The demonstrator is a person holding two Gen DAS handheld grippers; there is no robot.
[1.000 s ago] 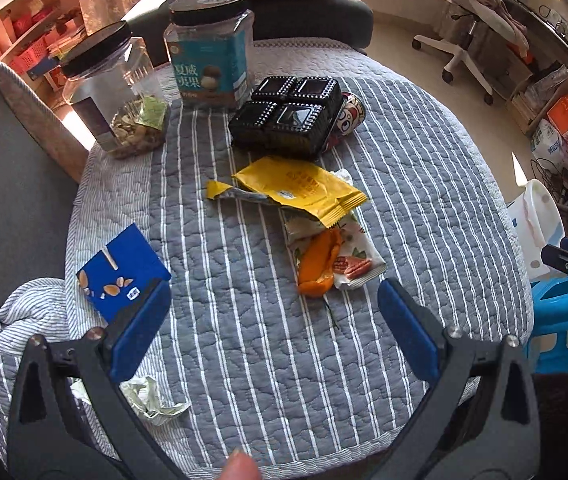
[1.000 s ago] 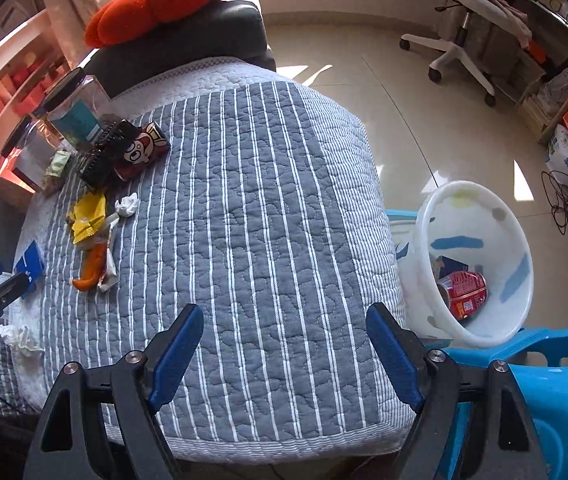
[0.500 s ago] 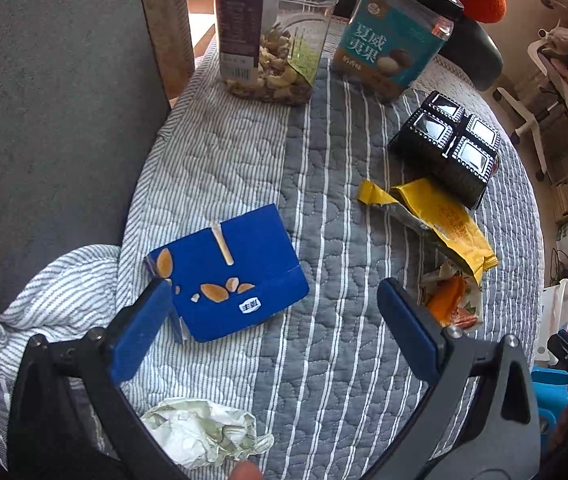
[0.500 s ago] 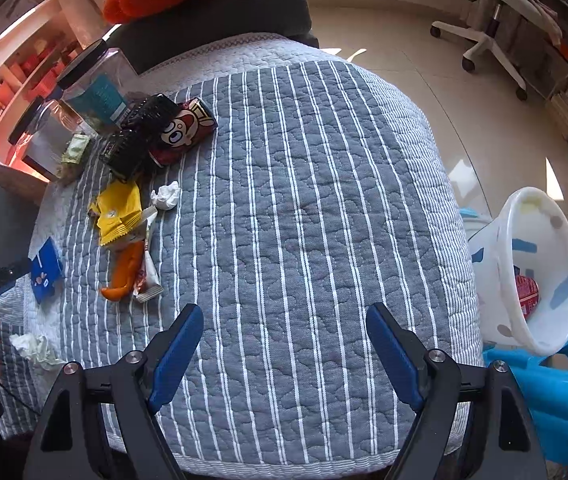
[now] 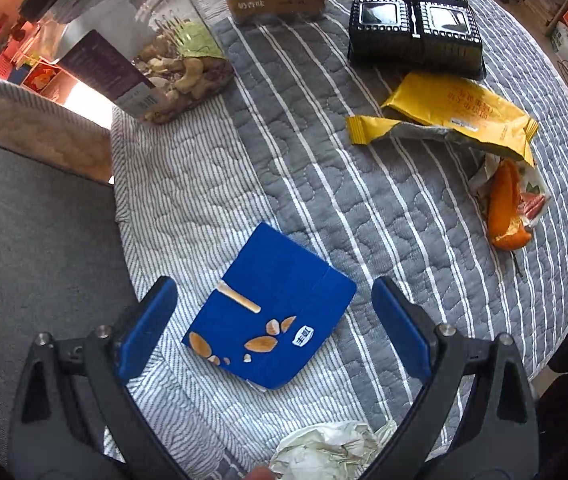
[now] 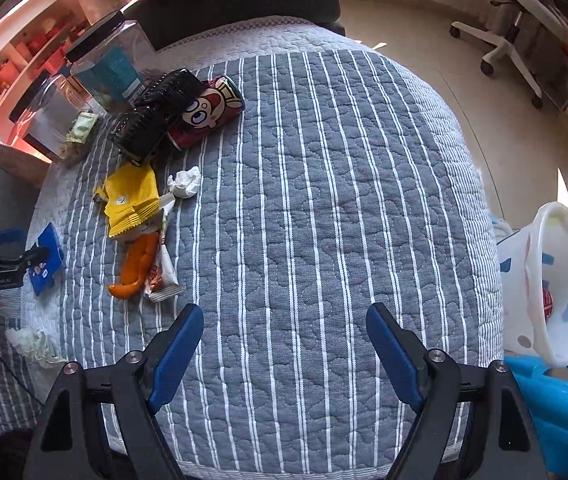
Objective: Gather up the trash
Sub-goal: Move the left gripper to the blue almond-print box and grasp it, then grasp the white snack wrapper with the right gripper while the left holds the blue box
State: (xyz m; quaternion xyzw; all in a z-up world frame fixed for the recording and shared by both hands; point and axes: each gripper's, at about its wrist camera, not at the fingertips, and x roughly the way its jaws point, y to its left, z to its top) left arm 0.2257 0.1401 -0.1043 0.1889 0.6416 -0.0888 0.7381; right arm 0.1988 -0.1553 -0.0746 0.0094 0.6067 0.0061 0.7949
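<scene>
Your surface (image 6: 324,200), covered in a grey striped quilt, filled most of both views, with the white bin (image 6: 560,280) at the right edge of the right wrist view, beyond the cloth's rim and well apart from the litter.

The litter sat toward the left of that view: a yellow wrapper (image 5: 460,116) at the upper right of the left wrist view, an orange peel (image 5: 508,216) just below it on a torn packet, and a crumpled paper ball (image 5: 332,456) at the bottom edge.

The blue carton (image 5: 271,320) lay flat in the lower centre of the left wrist view, between the tips of your left gripper (image 5: 271,320). It looked light and probably empty, a thin card box that would likely crush if squeezed hard. Lying flat, it would best be taken across its narrower width, by the side edges.

The left jaws were wide but closing, their pads not yet touching the carton. Your right gripper (image 6: 284,344) stood with jaws spread over bare quilt, holding and touching nothing.
</scene>
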